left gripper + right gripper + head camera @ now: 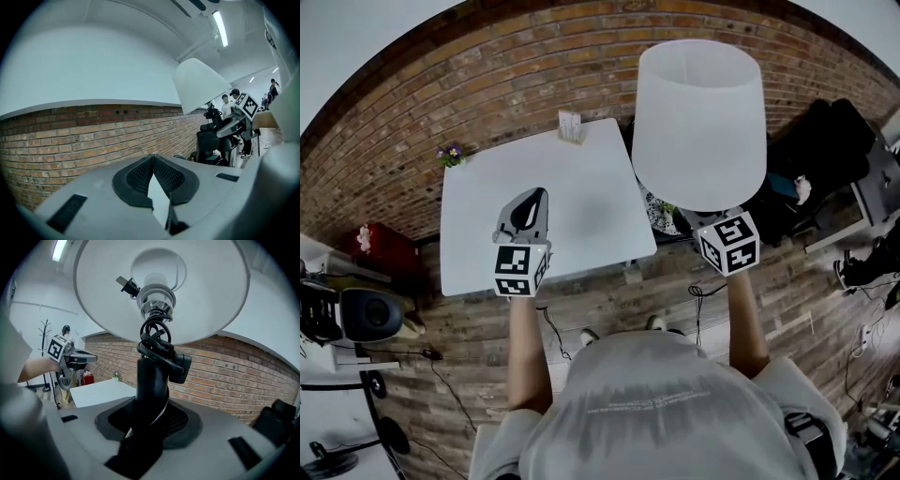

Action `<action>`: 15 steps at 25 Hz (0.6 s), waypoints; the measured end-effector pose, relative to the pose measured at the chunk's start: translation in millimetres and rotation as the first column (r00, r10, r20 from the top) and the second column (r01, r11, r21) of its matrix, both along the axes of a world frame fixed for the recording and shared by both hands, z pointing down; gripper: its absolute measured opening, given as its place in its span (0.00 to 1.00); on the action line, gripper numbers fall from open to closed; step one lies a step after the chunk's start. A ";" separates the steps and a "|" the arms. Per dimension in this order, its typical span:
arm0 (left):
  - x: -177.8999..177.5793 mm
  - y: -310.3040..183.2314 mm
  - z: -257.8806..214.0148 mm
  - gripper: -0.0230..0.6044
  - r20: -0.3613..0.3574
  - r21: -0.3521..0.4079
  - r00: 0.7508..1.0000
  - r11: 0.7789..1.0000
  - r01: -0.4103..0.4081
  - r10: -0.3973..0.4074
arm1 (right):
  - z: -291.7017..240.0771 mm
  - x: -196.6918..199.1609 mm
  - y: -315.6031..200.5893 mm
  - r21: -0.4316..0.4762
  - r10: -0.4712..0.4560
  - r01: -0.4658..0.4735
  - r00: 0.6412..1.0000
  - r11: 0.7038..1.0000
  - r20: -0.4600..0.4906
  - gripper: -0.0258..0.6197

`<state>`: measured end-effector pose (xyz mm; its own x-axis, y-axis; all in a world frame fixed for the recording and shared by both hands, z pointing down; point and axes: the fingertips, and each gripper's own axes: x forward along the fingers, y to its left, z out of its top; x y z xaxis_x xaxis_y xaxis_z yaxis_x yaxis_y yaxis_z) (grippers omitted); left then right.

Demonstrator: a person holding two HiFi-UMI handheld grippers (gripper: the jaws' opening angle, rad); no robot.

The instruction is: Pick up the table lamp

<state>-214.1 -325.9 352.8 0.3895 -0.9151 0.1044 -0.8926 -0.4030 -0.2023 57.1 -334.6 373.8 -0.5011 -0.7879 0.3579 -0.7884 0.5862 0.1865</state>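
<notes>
Holding the table lamp [698, 122] aloft at the upper right of the frame, beside the white counter [581, 187], my right gripper [151, 416] has its fingers [183, 420] clamped on the black stem. My left gripper [530, 211] hovers over the counter with its fingers together and nothing between them.

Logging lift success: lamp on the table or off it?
Off it: right gripper shut on the table lamp, held up beside the white table.

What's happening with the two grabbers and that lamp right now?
Right gripper shut on black stem of white-shaded table lamp, held upright beside white square table. Left gripper shut, empty, over the table. Nothing in the way.
</notes>
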 end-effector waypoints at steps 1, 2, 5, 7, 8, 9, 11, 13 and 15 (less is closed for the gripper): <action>1.2 1.1 -2.2 0.06 0.005 0.004 1.000 1.000 -0.003 0.003 | -2.2 1.7 1.4 0.004 0.003 -0.003 1.000 1.000 -0.002 0.28; 2.3 2.1 -3.9 0.06 0.009 0.007 1.000 1.000 -0.005 0.005 | -4.1 3.1 2.8 0.008 0.005 -0.005 1.000 1.000 -0.002 0.28; 3.2 4.5 -7.3 0.06 0.016 0.013 1.000 1.000 -0.009 0.008 | -8.3 4.1 6.2 0.014 0.008 -0.008 1.000 1.000 0.009 0.28; 2.6 5.7 -9.1 0.06 0.017 0.017 1.000 1.000 -0.009 0.009 | -9.8 1.9 7.4 0.018 0.006 -0.006 1.000 1.000 0.013 0.28; 2.2 6.1 -9.5 0.06 0.019 0.018 1.000 1.000 -0.009 0.009 | -9.9 0.6 7.6 0.019 0.004 -0.004 1.000 1.000 0.013 0.28; 1.9 6.4 -9.6 0.06 0.021 0.018 1.000 1.000 -0.009 0.009 | -9.6 -0.6 7.7 0.020 0.002 -0.003 1.000 1.000 0.011 0.28; 2.1 7.0 -9.8 0.06 0.025 0.018 1.000 1.000 -0.010 0.009 | -7.9 -2.2 7.8 0.021 0.000 0.000 1.000 1.000 0.004 0.28; 2.5 7.7 -9.9 0.06 0.029 0.017 1.000 1.000 -0.010 0.009 | -6.0 -3.1 8.1 0.021 -0.003 0.003 1.000 1.000 -0.002 0.28; 2.1 8.2 -10.2 0.06 0.029 0.016 1.000 1.000 -0.008 0.008 | -5.4 -4.4 8.3 0.020 -0.007 0.007 1.000 1.000 -0.005 0.28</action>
<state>-212.0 -317.7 342.6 0.3939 -0.9135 0.1015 -0.8829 -0.4067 -0.2346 52.7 -326.3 368.4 -0.5048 -0.7916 0.3443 -0.7835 0.5876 0.2022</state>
